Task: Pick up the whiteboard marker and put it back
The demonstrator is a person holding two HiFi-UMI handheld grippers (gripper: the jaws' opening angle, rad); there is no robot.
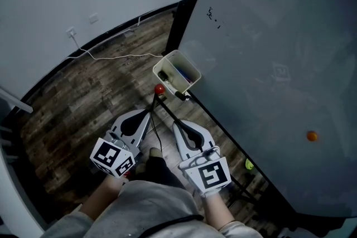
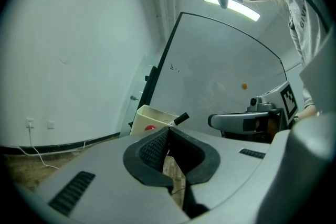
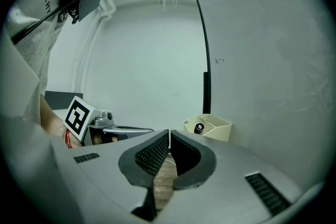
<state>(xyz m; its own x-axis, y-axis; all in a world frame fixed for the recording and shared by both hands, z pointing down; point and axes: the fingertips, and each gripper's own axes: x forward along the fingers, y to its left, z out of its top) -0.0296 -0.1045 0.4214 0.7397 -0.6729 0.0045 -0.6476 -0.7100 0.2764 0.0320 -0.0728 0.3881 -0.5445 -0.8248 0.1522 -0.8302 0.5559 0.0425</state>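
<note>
The cream box [image 1: 177,71] hangs on the whiteboard's [image 1: 268,53] edge at upper centre of the head view, with the marker [image 1: 181,96] poking from its lower corner. Just below, the left gripper [image 1: 150,112] and right gripper [image 1: 174,123] are both clenched on nothing, which their own views make plain. Only the right gripper view shows the marker's round end inside the box. Only the left gripper view shows its black cap from the side.

Dark capital letters run across the person's pale shirt [image 3: 37,18]: the right gripper view shows "VENCH", and the left gripper view shows the start, "GIVE". The cubes [image 1: 113,157] carry black-and-white square code patterns, no letters. Small black scribbles [image 1: 212,15] on the whiteboard [image 1: 268,64] cannot be read.
</note>
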